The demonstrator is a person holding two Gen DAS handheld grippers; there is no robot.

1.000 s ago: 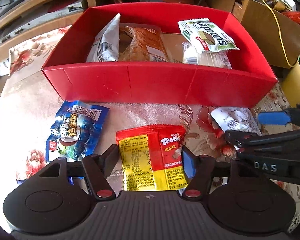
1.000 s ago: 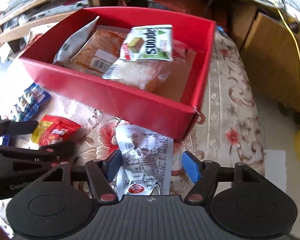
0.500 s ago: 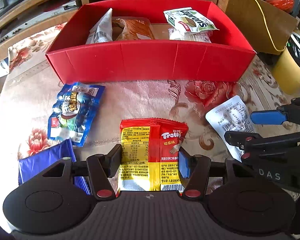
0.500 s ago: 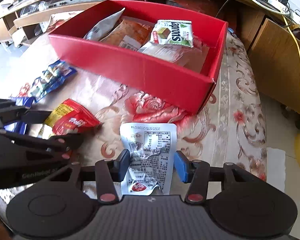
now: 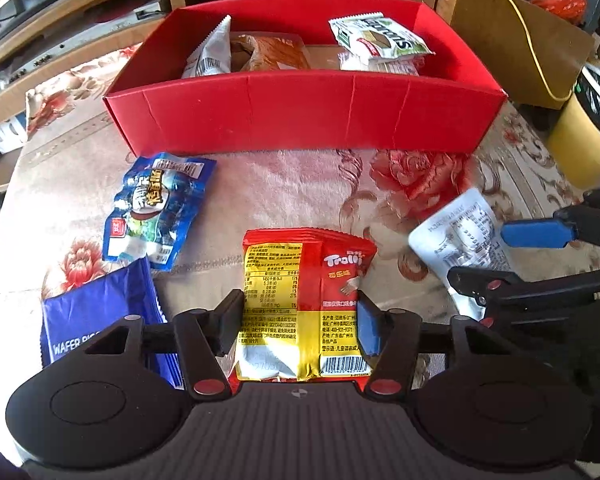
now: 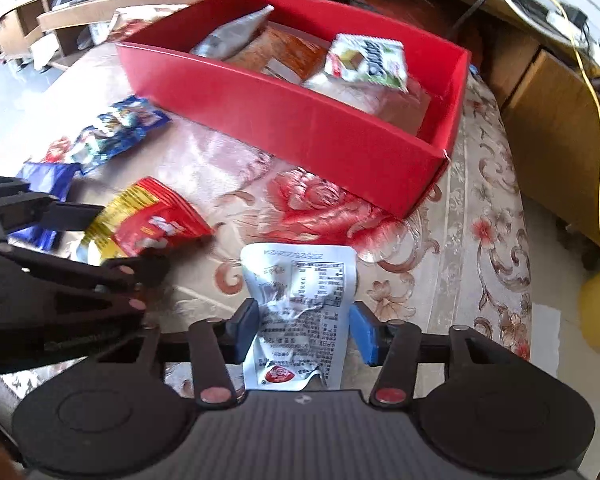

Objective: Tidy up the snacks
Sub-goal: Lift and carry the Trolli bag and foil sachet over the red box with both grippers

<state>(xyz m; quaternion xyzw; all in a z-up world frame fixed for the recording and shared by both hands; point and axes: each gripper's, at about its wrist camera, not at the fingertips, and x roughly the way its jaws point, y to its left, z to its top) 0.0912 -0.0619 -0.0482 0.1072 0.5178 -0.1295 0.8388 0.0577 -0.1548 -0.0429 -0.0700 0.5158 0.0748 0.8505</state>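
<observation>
- The left tool [image 5: 300, 326] has its jaws closed against the sides of a red-and-yellow gummy packet [image 5: 304, 300], which sticks out forward between the fingers.
- The right tool [image 6: 304, 332] grips a white crinkled pouch [image 6: 300, 312] the same way, both pads touching its edges.
- Ahead of both tools stands the red box [image 5: 300, 112] on the flowered counter [image 5: 280, 192], with several snack packets inside.
- Left of the left tool lie a blue candy bag [image 5: 156, 208] and, nearer, a dark blue wafer pack [image 5: 100, 320].
</observation>
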